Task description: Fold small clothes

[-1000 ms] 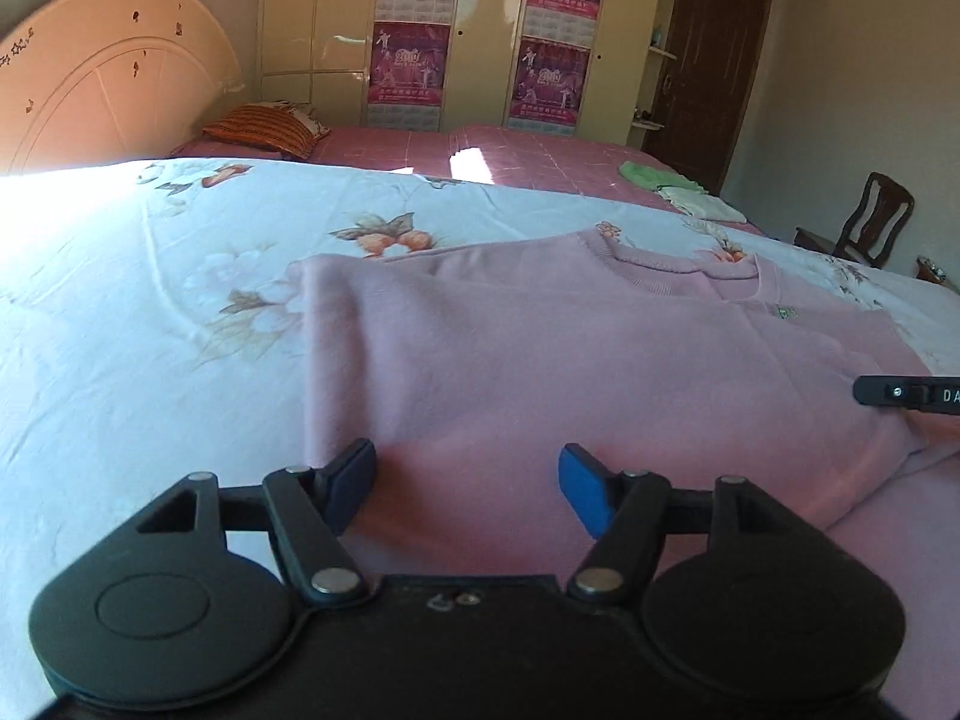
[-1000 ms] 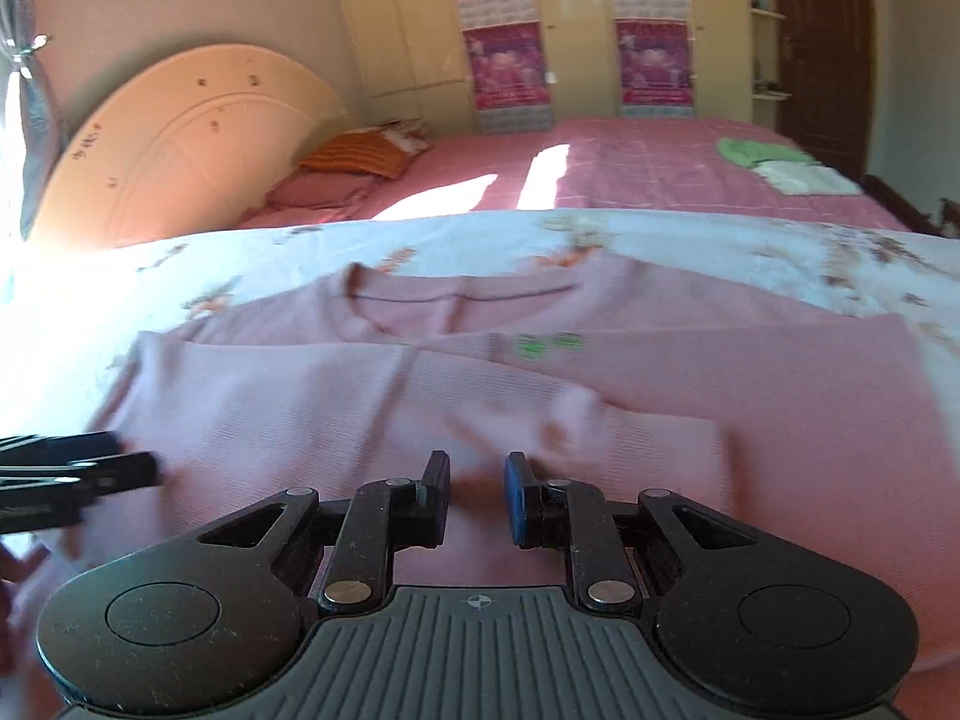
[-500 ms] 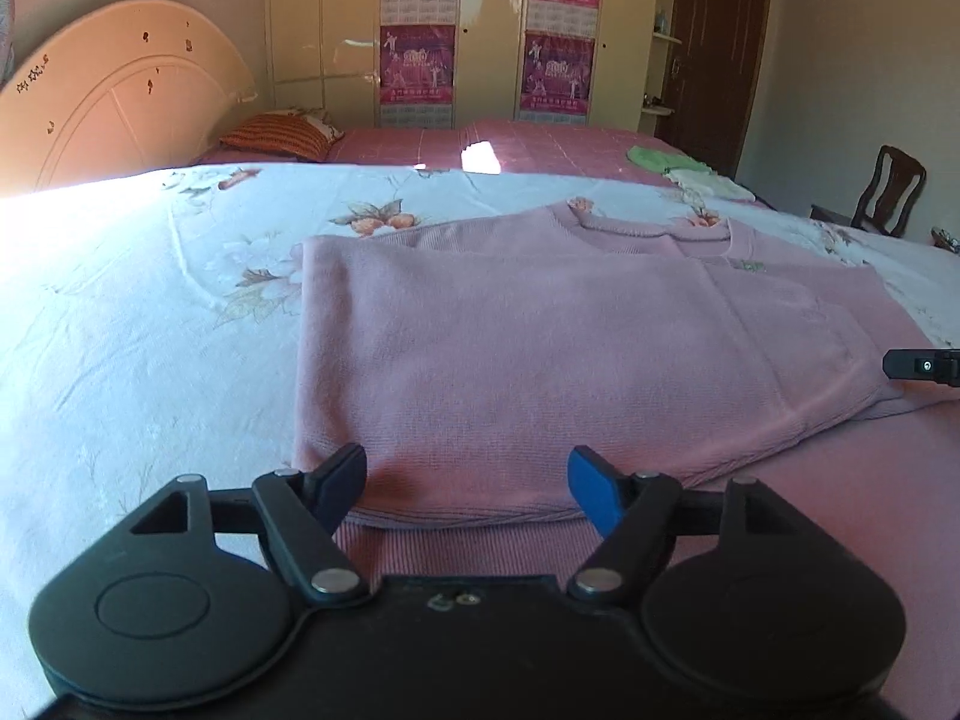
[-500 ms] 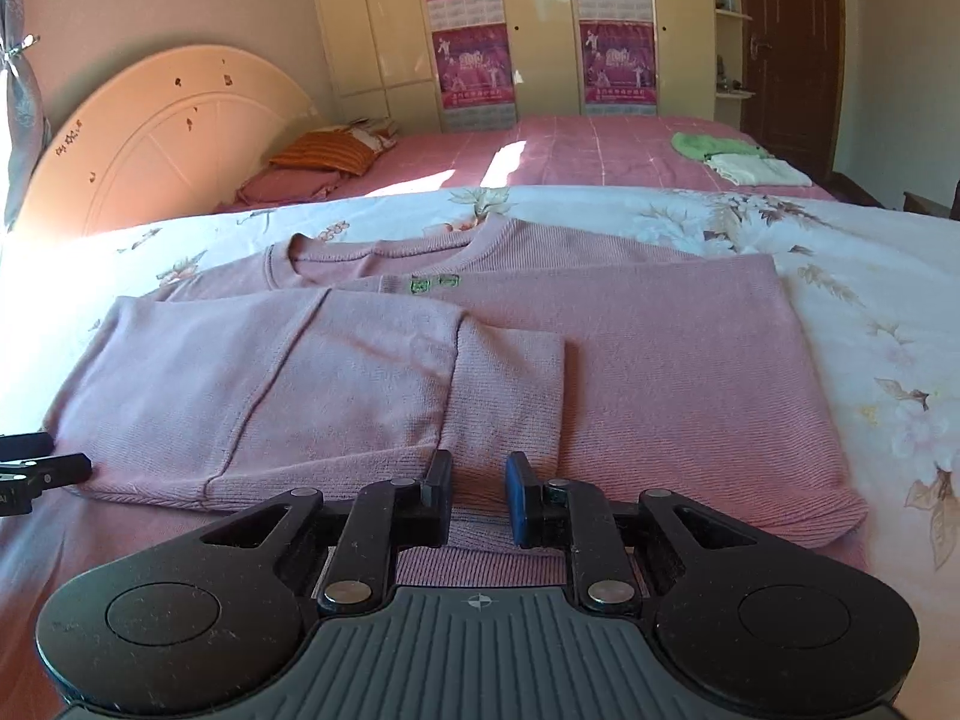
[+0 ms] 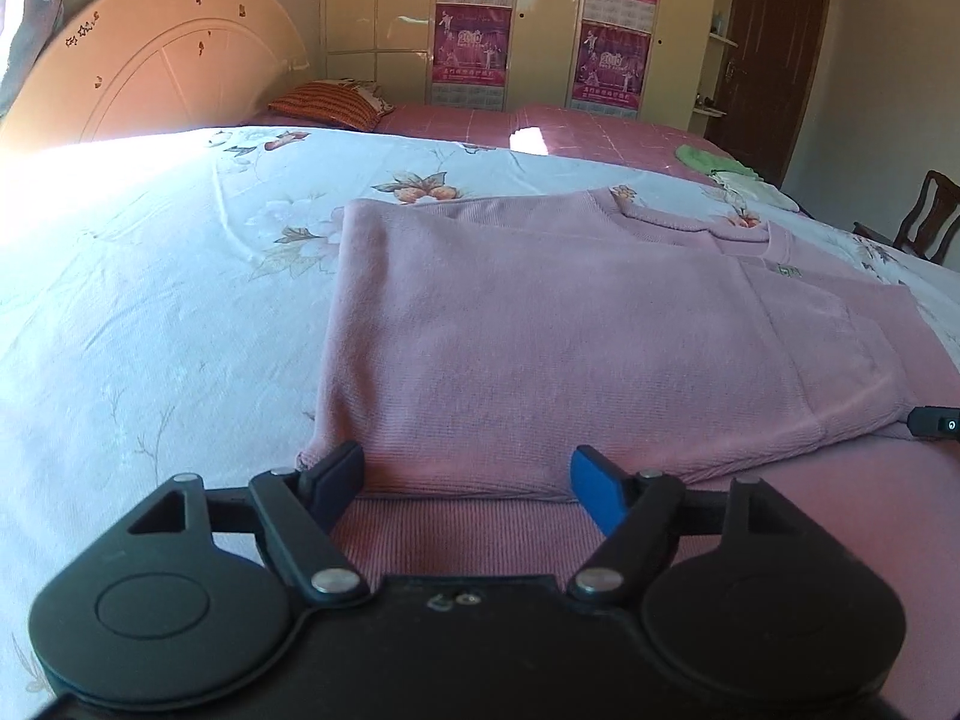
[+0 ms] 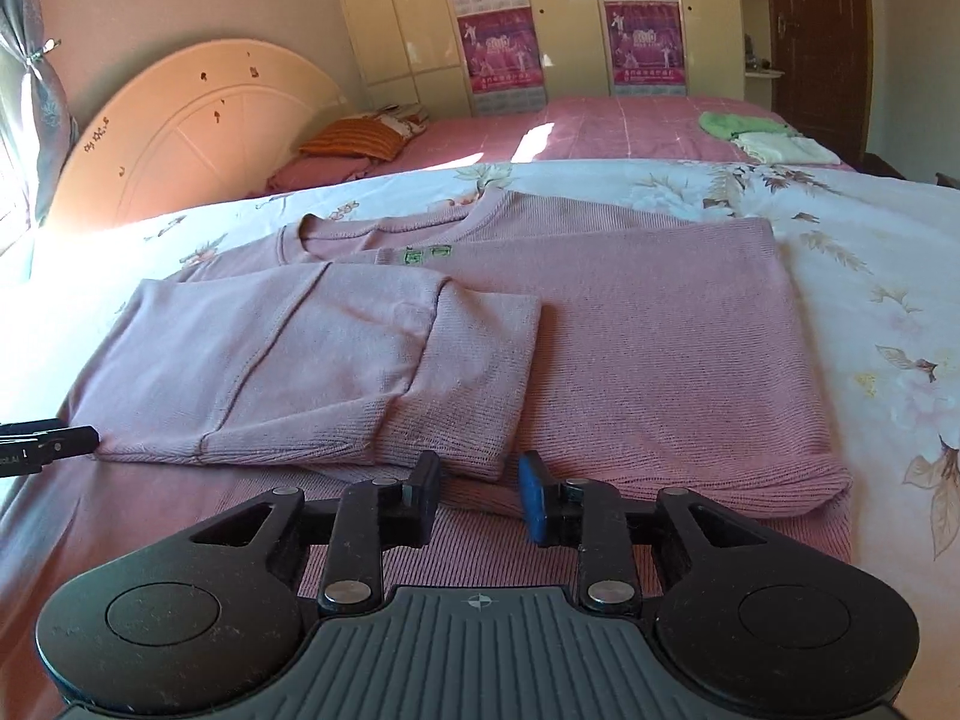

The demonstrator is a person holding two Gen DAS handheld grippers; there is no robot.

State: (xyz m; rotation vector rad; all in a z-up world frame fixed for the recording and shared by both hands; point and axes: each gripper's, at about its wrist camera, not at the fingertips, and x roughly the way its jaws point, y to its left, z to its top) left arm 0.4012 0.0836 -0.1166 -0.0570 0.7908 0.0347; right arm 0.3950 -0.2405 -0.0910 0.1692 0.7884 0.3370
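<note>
A pink knit sweater (image 5: 576, 348) lies flat on the floral bed sheet (image 5: 150, 312), its left side folded over the body. In the right wrist view the sweater (image 6: 648, 348) shows the folded sleeve panel (image 6: 312, 372) lying on its left half, collar at the far end. My left gripper (image 5: 468, 480) is open and empty, just above the sweater's near hem at its left edge. My right gripper (image 6: 480, 498) is open a little and empty, over the hem just in front of the folded sleeve's cuff.
The floral sheet (image 6: 870, 276) spreads around the sweater. Behind is a pink bed (image 6: 600, 126) with an orange pillow (image 6: 354, 141) and folded green and white clothes (image 6: 756, 135). A headboard (image 5: 150, 72), wardrobes and a wooden chair (image 5: 924, 222) stand beyond.
Both grippers have drawn back toward the sweater's near hem. The right gripper has opened slightly. The folded side panel now lies settled on the sweater.
</note>
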